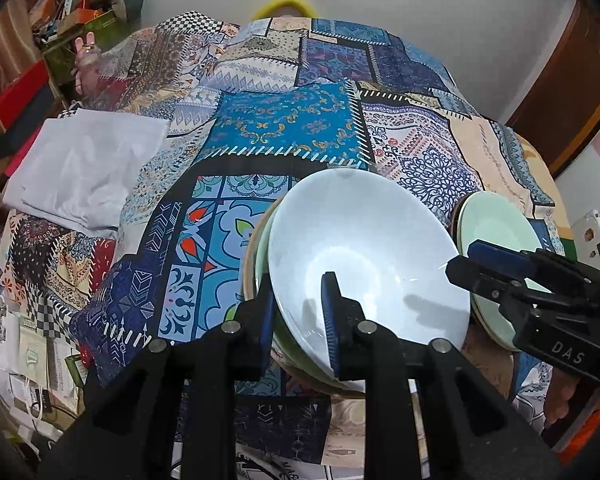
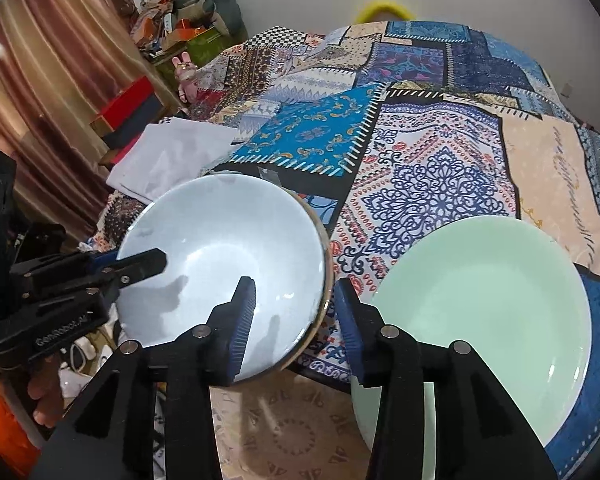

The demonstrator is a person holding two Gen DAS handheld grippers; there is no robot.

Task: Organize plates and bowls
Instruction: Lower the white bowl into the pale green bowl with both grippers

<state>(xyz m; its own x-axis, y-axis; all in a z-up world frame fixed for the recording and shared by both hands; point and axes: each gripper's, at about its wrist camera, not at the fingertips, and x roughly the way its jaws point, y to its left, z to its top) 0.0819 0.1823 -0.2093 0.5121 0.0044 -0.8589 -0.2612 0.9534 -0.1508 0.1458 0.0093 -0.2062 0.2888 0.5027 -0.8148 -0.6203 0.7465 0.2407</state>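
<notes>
Bowls and plates lay on a patchwork cloth (image 1: 284, 128). A pale green plate (image 2: 484, 312) topped a stack beside a pale blue bowl (image 1: 360, 248) nested in other bowls. The left tool (image 1: 298, 320) pinched the near rim of that bowl stack; the right tool (image 2: 296, 320) stood spread, one finger over the blue bowl's rim, the other at the green plate's edge, gripping nothing
</notes>
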